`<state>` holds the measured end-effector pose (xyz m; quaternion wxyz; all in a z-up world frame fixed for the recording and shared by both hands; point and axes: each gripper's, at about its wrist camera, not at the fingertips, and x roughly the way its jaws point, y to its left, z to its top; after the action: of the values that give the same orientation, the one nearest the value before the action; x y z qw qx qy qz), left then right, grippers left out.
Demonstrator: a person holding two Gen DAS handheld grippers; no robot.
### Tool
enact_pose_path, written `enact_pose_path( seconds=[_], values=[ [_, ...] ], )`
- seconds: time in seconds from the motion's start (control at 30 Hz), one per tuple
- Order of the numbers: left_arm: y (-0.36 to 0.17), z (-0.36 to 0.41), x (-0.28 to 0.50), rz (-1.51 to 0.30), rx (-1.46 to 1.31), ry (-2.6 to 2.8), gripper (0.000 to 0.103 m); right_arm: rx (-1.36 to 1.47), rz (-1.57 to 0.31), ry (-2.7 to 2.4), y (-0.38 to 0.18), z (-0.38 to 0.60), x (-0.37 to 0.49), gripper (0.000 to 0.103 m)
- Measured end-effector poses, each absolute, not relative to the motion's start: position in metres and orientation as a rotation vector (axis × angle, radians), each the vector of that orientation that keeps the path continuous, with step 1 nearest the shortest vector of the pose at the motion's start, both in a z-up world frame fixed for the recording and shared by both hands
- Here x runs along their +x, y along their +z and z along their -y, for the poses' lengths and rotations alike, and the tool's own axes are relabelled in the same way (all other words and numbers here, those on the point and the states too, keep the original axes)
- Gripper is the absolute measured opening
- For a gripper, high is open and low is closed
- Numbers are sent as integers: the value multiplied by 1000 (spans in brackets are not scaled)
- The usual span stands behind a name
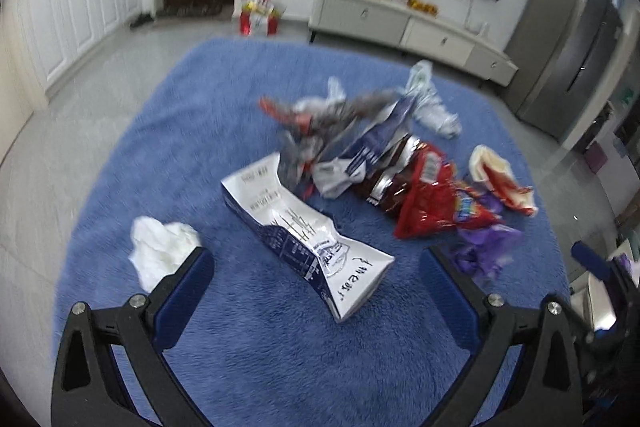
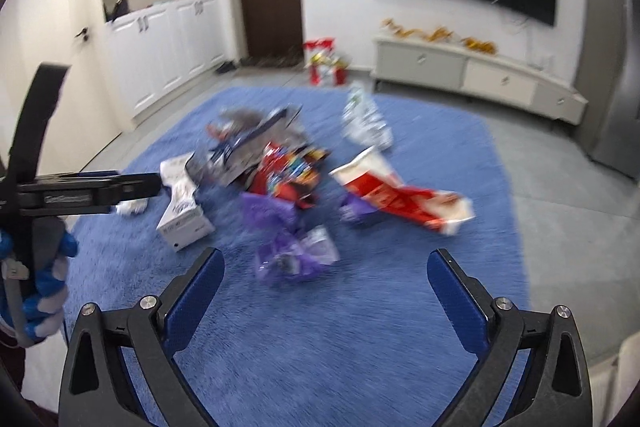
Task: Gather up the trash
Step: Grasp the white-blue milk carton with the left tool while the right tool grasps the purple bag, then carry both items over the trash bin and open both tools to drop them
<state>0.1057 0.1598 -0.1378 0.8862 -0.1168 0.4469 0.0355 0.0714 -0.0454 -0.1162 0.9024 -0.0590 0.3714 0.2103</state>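
Both claws gaped wide, holding nothing: left claw [image 1: 316, 267] above the carton [image 1: 304, 231], right claw [image 2: 326, 269] near the purple wrapper [image 2: 294, 253].

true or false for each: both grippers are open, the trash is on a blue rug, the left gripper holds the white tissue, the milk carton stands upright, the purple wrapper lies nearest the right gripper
1. Both grippers are open. True: the left gripper and right gripper have their jaws spread wide, with nothing between them.
2. The trash is on a blue rug. True.
3. The left gripper holds the white tissue. False: it lies on the rug beside the left finger, ungripped.
4. The milk carton stands upright. False: it lies flattened on its side.
5. The purple wrapper lies nearest the right gripper. True.
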Motion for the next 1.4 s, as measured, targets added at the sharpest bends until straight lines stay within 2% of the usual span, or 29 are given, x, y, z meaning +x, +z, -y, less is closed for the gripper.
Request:
enact_pose_path(
  seconds=[0.3, 0.37, 0.43, 0.53, 0.6, 0.7, 0.73, 0.8, 0.83, 1.13, 1.4],
  values=[
    [-178, -171, 147, -1090, -344, 173, 102, -27, -884, 494, -158, 24, 116, 92],
    [-188, -170, 152, -1130, -369, 177, 101, 2, -910, 503, -166, 24, 121, 88],
    [-193, -167, 152, -1142, -366, 183, 101, 17, -934, 514, -170, 25, 123, 75],
    [-190, -161, 144, -1131, -350, 173, 88, 28, -953, 527, -175, 26, 119, 56],
    [-185, -158, 138, -1124, -355, 145, 63, 44, -954, 532, -176, 30, 114, 49],
    [-182, -154, 126, -1117, -351, 128, 53, 75, -943, 539, -175, 38, 106, 44],
    [-181, -153, 121, -1113, -353, 120, 52, 81, -936, 540, -173, 40, 102, 43],
    [-177, -152, 108, -1095, -361, 91, 42, 89, -918, 540, -169, 46, 94, 42],
    [-175, -152, 103, -1088, -364, 75, 41, 97, -909, 541, -166, 50, 89, 42],
    [-150, -139, 63, -1034, -329, -2, 41, 123, -825, 548, -136, 82, 54, 42],
    [-95, -100, 47, -942, -258, -129, 41, 153, -739, 469, -115, 139, 20, 42]
  ],
)
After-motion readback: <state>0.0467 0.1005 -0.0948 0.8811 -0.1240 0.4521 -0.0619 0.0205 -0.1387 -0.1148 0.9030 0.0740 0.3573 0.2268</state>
